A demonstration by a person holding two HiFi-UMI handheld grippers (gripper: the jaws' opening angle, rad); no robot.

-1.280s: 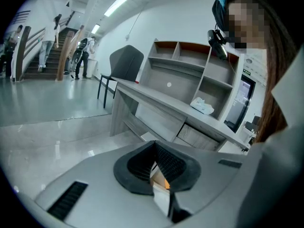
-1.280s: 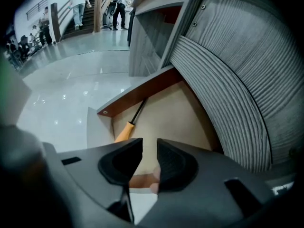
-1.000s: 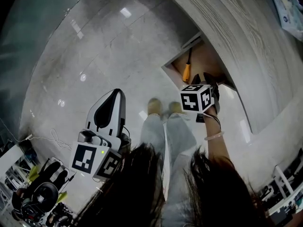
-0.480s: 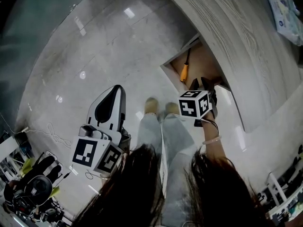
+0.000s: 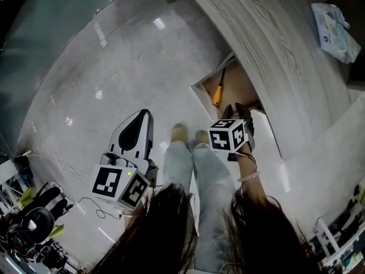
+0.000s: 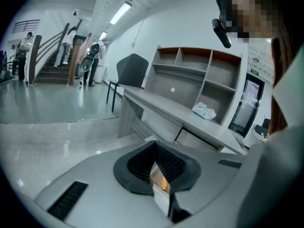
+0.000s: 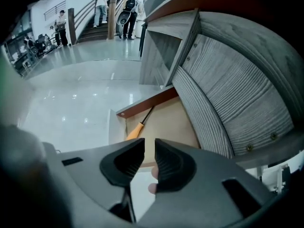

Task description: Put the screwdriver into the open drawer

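Observation:
The screwdriver [image 5: 217,94], orange-handled with a thin dark shaft, lies inside the open drawer [image 5: 238,87] of the grey wooden desk. In the right gripper view the screwdriver [image 7: 138,127] rests along the left side of the drawer [image 7: 175,122], beyond the jaws. My right gripper [image 5: 235,111] hovers just in front of the drawer, open by a narrow gap with nothing between its pads [image 7: 171,160]. My left gripper [image 5: 140,119] hangs low over the floor to the left, shut and empty.
The curved grey desk [image 5: 279,44] carries a tissue pack [image 5: 331,23]. The person's shoes [image 5: 180,132] stand on glossy floor before the drawer. Cables and bags [image 5: 31,221] lie at lower left. A dark chair [image 6: 130,70] and shelves [image 6: 199,75] stand by the desk.
My right gripper has drawn back a little from the drawer toward the person. The screwdriver stays lying in the drawer. The left gripper has barely shifted.

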